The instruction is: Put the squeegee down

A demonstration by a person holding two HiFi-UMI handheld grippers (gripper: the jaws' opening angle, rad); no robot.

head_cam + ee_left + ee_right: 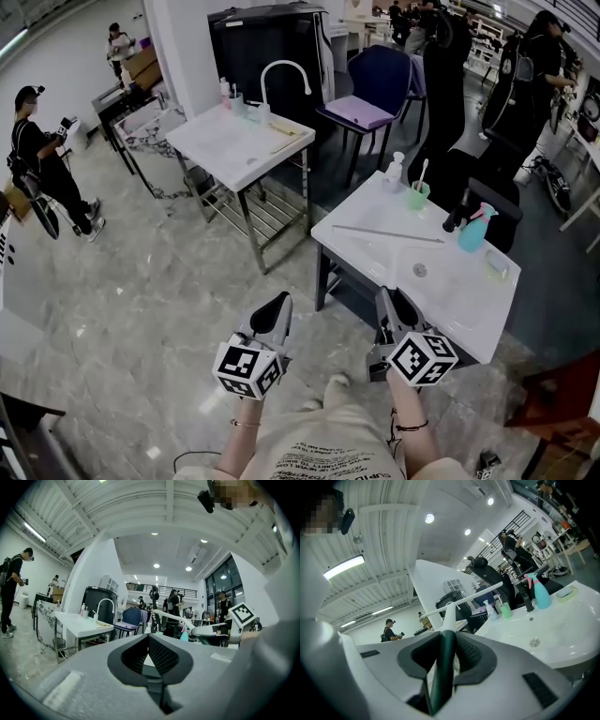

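On sink [367, 247] near squeegee [387, 233], green cup [418, 196] with stick [423, 172]

Grey marbled floor [150, 281], 2 white sink tables [234, 150], purple-seated chair [361, 111], ribbed ceiling [140, 508] with round lights [156, 566]

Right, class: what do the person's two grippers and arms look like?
The left gripper and right gripper have pale grey shells with black ridged pads. Each carries a white cube with black square markers. Forearms are unsleeved; a thin bracelet circles the left wrist, a dark band the right.
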